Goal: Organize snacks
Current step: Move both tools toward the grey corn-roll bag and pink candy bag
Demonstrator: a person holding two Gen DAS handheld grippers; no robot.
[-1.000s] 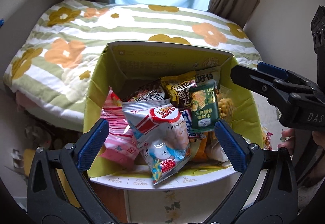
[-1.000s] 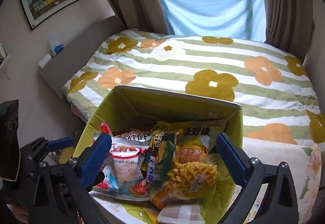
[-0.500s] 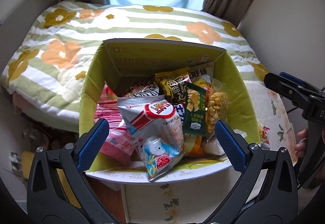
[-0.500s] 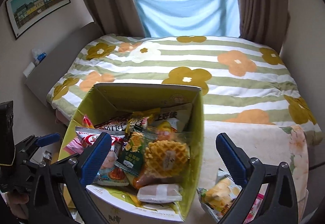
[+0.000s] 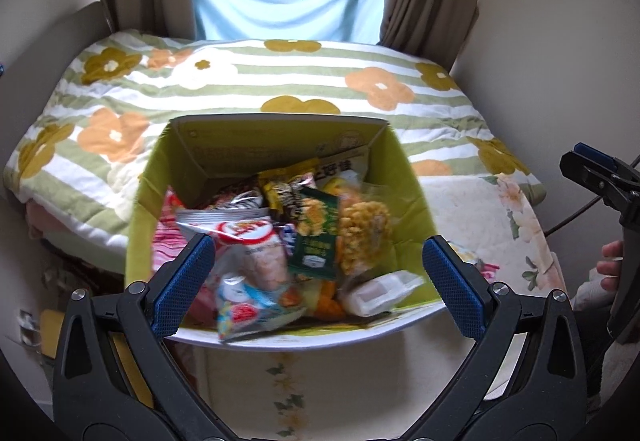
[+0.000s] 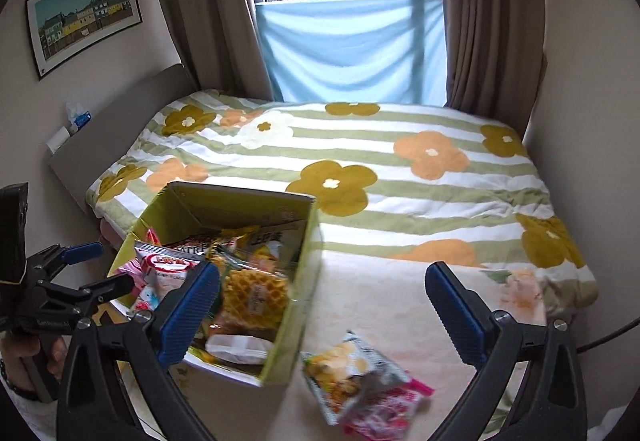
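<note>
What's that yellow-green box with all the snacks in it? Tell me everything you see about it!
The box looks like cardboard, yellow-green on its walls with a pale printed bottom edge. It stands upright with its top open, on a cream flowery cloth, close to the flowered bed. Snack packets fill it, heaped and overlapping, among them a waffle pack. Neither gripper touches it. Two packets lie outside, to its right.

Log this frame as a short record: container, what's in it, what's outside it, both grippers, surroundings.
container: open yellow-green box on a floral cloth
contents: heaped snack packs, waffle pack on top
outside: two snack packs on the cloth, right of the box
left gripper: open, empty, facing the box
right gripper: open, empty, above the loose packs
surroundings: bed behind the box
</note>
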